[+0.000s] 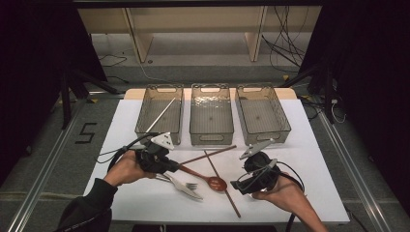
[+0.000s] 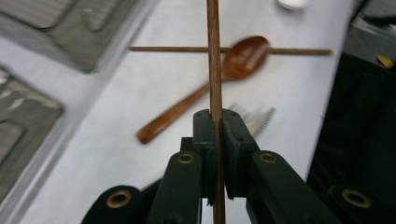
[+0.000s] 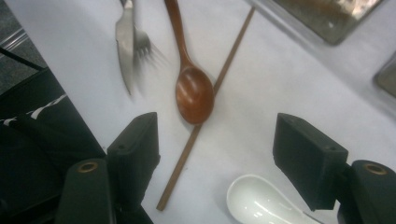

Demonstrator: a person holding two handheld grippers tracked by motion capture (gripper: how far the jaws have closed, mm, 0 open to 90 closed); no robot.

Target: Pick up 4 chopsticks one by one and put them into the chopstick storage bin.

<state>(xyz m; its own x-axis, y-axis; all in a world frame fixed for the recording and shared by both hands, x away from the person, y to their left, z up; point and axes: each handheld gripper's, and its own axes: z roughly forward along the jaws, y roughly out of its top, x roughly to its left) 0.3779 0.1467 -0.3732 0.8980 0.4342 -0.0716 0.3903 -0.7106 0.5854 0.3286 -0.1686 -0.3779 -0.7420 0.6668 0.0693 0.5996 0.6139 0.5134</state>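
Wooden and thin, the held chopstick point(image 1: 209, 154) in the high view is clamped in the left tool point(image 1: 177, 167). Its long axis runs out to the right and slightly away from the person, crossing above the loose chopstick point(image 1: 225, 191) on the white table point(image 1: 309, 159). The left bin point(image 1: 140, 123), where a pale stick point(image 1: 160, 115) already leans, lies straight beyond the left tool and nearer that hand than the right one. Its length runs away from the person, so I judge the chopstick must be swung to match it before it goes in. The middle bin point(image 1: 193, 126) and right bin point(image 1: 286, 126) stand alongside. The only mark I can read is a "5" point(image 1: 86, 133) on the floor.

In the left gripper view the jaws are pressed narrow on the held chopstick, which stands straight up between them. Beyond it lie the wooden spoon point(image 2: 243, 56), the loose chopstick and a fork point(image 2: 256, 116).

In the right gripper view the right tool point(image 3: 217, 140) gapes wide and grips nothing. It hovers above a white spoon point(image 3: 257, 203), with the wooden spoon, the loose chopstick, a knife point(image 3: 123, 42) and the fork ahead.
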